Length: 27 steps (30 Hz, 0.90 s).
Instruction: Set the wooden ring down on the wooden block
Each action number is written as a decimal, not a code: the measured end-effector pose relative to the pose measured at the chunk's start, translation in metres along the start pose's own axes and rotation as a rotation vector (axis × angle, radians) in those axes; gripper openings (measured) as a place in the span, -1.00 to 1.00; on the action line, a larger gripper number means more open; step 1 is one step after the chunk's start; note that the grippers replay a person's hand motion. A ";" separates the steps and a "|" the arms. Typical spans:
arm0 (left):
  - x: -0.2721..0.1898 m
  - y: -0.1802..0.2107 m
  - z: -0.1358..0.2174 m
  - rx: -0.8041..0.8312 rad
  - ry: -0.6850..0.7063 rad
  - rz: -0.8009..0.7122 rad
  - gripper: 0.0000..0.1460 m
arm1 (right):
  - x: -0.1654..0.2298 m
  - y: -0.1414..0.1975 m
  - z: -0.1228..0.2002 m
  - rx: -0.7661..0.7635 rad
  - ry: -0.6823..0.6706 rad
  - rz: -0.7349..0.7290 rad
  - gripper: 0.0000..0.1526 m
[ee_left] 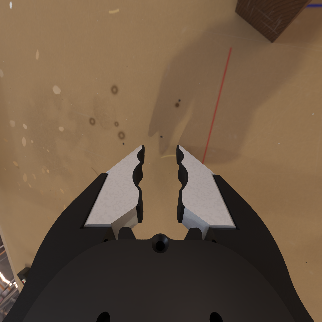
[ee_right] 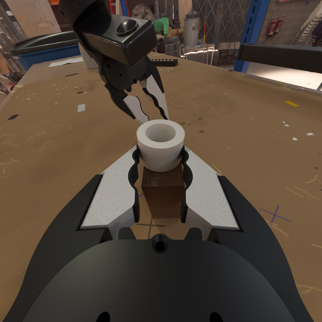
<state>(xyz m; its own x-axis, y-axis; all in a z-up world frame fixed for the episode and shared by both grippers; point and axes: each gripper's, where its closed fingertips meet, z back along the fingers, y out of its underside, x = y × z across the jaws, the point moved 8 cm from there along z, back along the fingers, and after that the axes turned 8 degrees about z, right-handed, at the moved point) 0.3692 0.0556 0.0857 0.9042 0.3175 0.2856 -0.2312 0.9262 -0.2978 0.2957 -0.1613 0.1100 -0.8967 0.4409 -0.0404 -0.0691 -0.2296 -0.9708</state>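
Note:
A pale, thick wooden ring (ee_right: 160, 148) sits upright, hole up, at the top of a dark wooden block (ee_right: 163, 196) on the brown table; I cannot tell whether it rests on the block or hangs just above it. My right gripper (ee_right: 160, 151) is shut on the ring, one pad on each side. My left gripper (ee_left: 160, 148) is open and empty above bare table. In the right wrist view it (ee_right: 157, 119) hovers just behind the ring, tips pointing down. A corner of the block (ee_left: 271, 17) shows at the upper right of the left wrist view.
A thin red line (ee_left: 217, 104) runs across the table right of my left gripper. At the table's far edge are a blue bin with a black lid (ee_right: 47, 48), a white cylinder (ee_right: 88, 59), a paper sheet (ee_right: 66, 61) and a black strip (ee_right: 163, 61). A blue cross mark (ee_right: 275, 214) lies to the right.

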 end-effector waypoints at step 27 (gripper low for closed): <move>-0.001 -0.002 0.002 0.035 -0.100 -0.042 -0.38 | -0.001 0.003 0.000 0.006 -0.003 -0.011 -0.27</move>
<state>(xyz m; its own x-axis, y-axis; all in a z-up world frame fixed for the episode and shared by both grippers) 0.3687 0.0535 0.0877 0.8735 0.2952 0.3871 -0.2077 0.9452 -0.2521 0.2970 -0.1622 0.1071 -0.8971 0.4408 -0.0292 -0.0813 -0.2296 -0.9699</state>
